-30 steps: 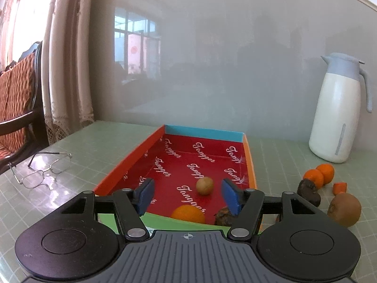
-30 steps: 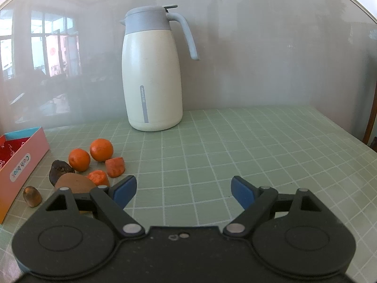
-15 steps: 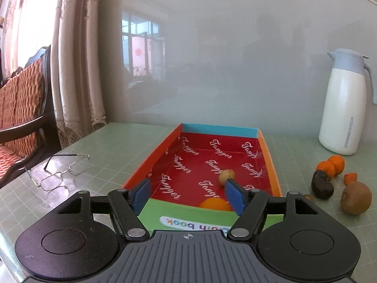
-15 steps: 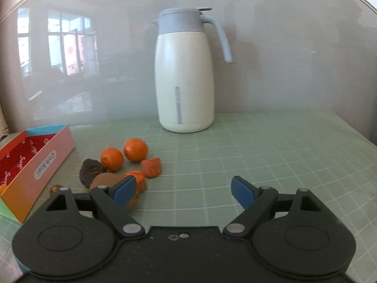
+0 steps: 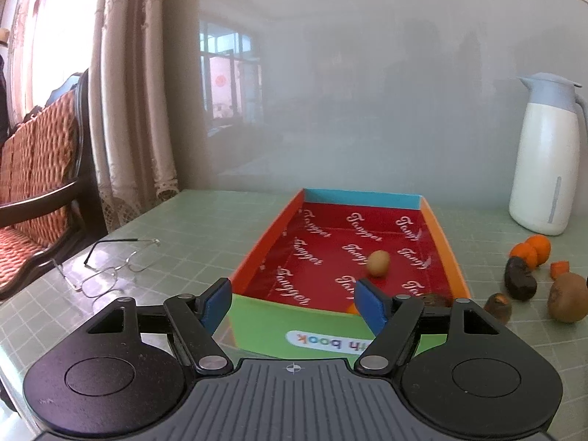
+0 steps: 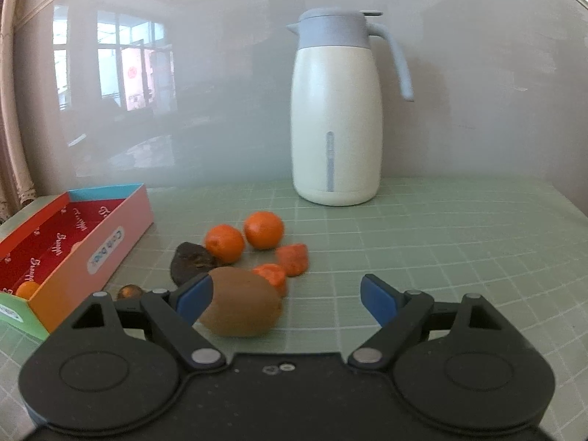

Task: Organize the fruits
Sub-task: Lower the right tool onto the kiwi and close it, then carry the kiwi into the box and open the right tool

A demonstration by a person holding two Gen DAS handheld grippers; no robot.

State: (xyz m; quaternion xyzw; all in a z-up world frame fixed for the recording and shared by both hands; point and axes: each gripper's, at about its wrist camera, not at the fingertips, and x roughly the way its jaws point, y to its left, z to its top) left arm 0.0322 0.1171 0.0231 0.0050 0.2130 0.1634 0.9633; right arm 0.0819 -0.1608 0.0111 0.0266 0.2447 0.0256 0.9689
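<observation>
Right wrist view: right claw [image 6: 286, 300] spread wide, now nearer fuzzy brown oval kiwi [image 6: 240, 303]; pickup likely next; left claw [image 5: 294, 303] released, backing from red-lined cardboard box [image 5: 444, 246].

Hidden mostly behind the box's near wall [image 5: 294, 325] and the left gripper's right finger [image 5: 371, 307]: an orange [image 5: 352, 308] and a dark fruit [image 5: 433, 299]. Label on that wall half covered. Kiwi [image 6: 240, 303] partly masked by the right gripper's left finger [image 6: 193, 296]; small brown fruit [image 6: 129, 291] barely peeking out, too small to identify.
</observation>
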